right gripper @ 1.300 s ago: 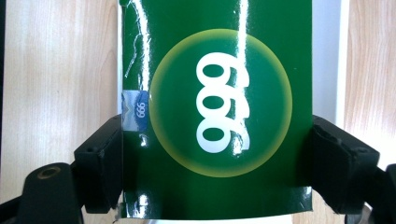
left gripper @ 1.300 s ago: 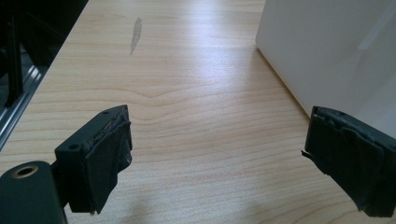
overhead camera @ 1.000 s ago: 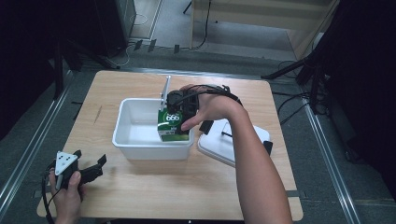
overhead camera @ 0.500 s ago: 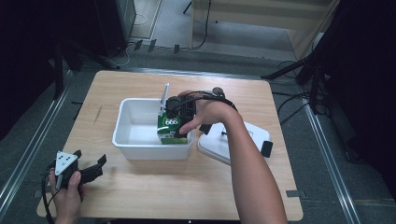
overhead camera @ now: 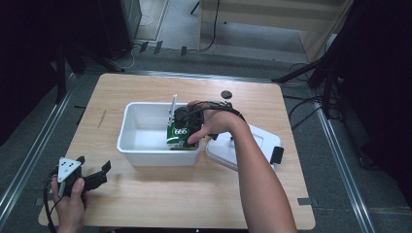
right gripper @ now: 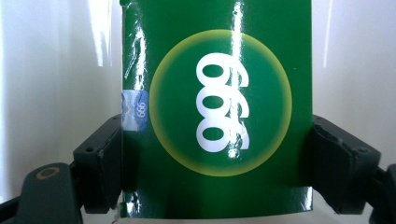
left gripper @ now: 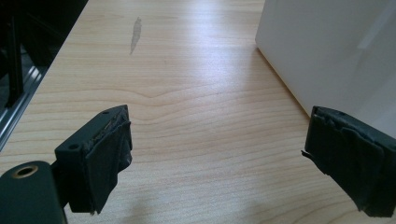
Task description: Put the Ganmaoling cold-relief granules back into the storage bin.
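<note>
The right hand-held gripper (right gripper: 217, 154) was clamped on a green carton (right gripper: 217, 116) inside the white bin (overhead camera: 141, 150) on the counter (overhead camera: 160, 194). The carton bore white numerals, "666" or "999", in a yellow-ringed circle, repeated on a small blue sticker (right gripper: 135, 109). The left hand-held gripper (left gripper: 217, 163) rested spread and empty beside the bin's wall.

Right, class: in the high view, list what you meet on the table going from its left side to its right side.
Left claw → white tub → green box held upright in the tub by the right claw → white lid lying flat beside the tub → small black item at the lid's right edge.
</note>
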